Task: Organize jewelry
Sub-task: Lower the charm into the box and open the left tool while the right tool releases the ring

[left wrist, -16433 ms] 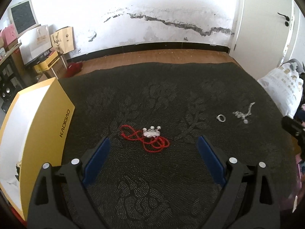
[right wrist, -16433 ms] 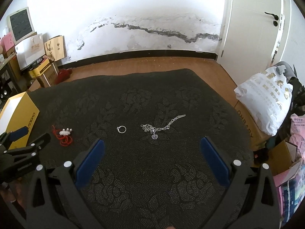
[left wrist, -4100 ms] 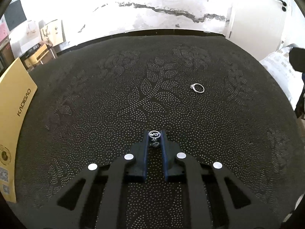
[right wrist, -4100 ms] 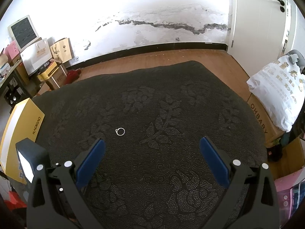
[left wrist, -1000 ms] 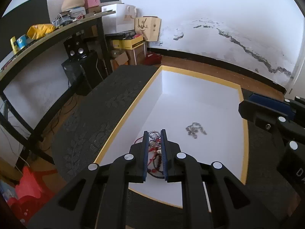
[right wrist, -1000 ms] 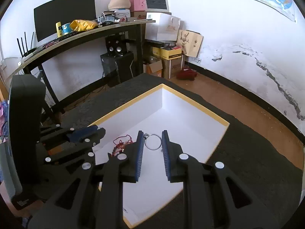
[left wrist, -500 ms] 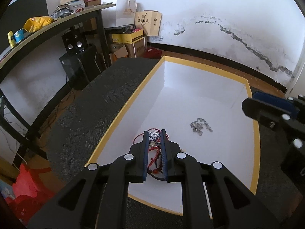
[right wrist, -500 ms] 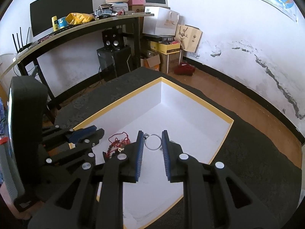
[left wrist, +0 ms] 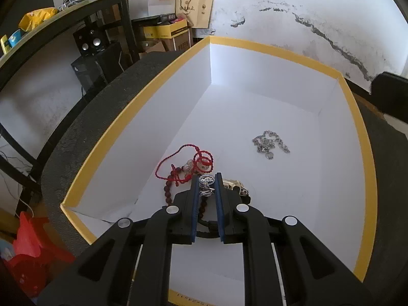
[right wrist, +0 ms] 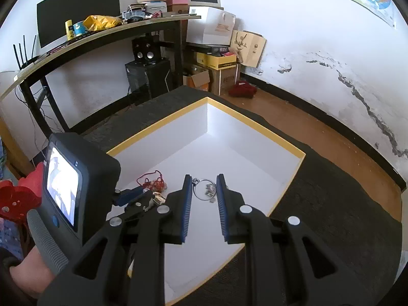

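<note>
A white box with a yellow rim point(left wrist: 119, 117) point(right wrist: 257, 125) lies on the dark patterned mat. On its floor rest a red cord bracelet point(left wrist: 195, 162) point(right wrist: 151, 182), a silver chain point(left wrist: 270, 144) and a small gold piece point(left wrist: 233, 184). My left gripper point(left wrist: 206, 178) point(right wrist: 146, 195) is low inside the box, just above the red bracelet, and shut on a small ornate silver ring point(left wrist: 206, 182). My right gripper point(right wrist: 204, 177) hovers higher over the box, shut on a thin silver ring point(right wrist: 195, 181); only its dark body shows at the right edge of the left wrist view.
A black desk point(right wrist: 107, 34) with a monitor, clutter and speakers stands behind the box. Cardboard boxes and bags point(right wrist: 219, 61) sit by the cracked wall. A red stool point(left wrist: 28, 244) is at the lower left. Wooden floor point(right wrist: 318, 132) borders the mat.
My left gripper has sunk into the box toward the red bracelet, still holding its ring. The right gripper has hardly moved.
</note>
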`<action>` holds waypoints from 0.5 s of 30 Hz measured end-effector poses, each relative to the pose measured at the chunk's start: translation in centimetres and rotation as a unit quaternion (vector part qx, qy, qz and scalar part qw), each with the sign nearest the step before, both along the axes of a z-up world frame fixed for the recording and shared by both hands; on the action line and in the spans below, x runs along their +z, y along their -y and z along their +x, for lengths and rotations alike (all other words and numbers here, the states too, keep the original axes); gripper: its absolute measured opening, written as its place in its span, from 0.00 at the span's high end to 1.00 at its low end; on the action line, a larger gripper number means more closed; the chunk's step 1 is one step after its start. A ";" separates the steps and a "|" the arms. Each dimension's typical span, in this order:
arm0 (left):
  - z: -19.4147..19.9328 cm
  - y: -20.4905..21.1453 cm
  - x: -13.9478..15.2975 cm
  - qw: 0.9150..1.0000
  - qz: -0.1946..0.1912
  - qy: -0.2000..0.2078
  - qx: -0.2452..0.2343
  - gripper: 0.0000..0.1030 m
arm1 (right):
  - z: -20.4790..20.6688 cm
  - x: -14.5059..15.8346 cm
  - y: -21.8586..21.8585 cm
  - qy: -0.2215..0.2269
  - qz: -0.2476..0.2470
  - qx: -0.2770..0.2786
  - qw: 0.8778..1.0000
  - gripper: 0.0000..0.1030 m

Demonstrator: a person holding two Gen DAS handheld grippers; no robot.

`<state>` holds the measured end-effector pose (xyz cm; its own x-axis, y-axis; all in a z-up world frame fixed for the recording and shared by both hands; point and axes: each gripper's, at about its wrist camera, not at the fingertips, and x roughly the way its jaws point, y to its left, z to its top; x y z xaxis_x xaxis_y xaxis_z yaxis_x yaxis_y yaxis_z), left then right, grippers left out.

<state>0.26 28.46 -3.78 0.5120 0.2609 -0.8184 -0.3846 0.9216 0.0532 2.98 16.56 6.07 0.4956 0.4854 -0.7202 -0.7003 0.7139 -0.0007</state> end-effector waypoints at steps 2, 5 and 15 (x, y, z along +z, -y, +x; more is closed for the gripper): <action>0.1 0.1 -0.2 1.000 0.001 -0.001 0.000 0.88 | 0.1 0.0 0.3 0.000 0.000 -0.004 1.000 0.81; 0.3 0.2 -0.4 1.000 -0.001 -0.001 0.000 0.88 | 0.2 -0.1 0.6 0.001 -0.002 -0.006 1.000 0.81; 0.5 0.4 -0.5 1.000 -0.011 0.009 0.000 0.85 | 0.3 -0.2 0.9 0.002 -0.008 -0.012 1.000 0.81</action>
